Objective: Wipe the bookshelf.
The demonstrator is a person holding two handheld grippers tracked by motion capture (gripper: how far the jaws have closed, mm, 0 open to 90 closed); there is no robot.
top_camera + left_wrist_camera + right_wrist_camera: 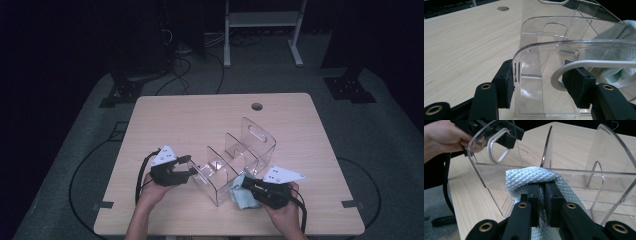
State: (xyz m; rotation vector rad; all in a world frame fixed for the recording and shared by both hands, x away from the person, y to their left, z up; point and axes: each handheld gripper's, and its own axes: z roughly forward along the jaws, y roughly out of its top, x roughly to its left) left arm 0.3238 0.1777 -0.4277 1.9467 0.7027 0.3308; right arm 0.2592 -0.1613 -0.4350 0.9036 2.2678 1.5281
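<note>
Left gripper [192, 171] clamped on near-left end wall of clear rack [235, 160]; right gripper [245, 183] pinching pale cloth [243, 197] against rack's near side.

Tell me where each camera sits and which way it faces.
High view: above the near edge, looking forward and down on the table; both forearms show.
Left gripper view: on the left hand-held gripper, clamping the clear organizer.
Right gripper view: on the right hand-held gripper, pinching the cloth.
All share the organizer.
</note>
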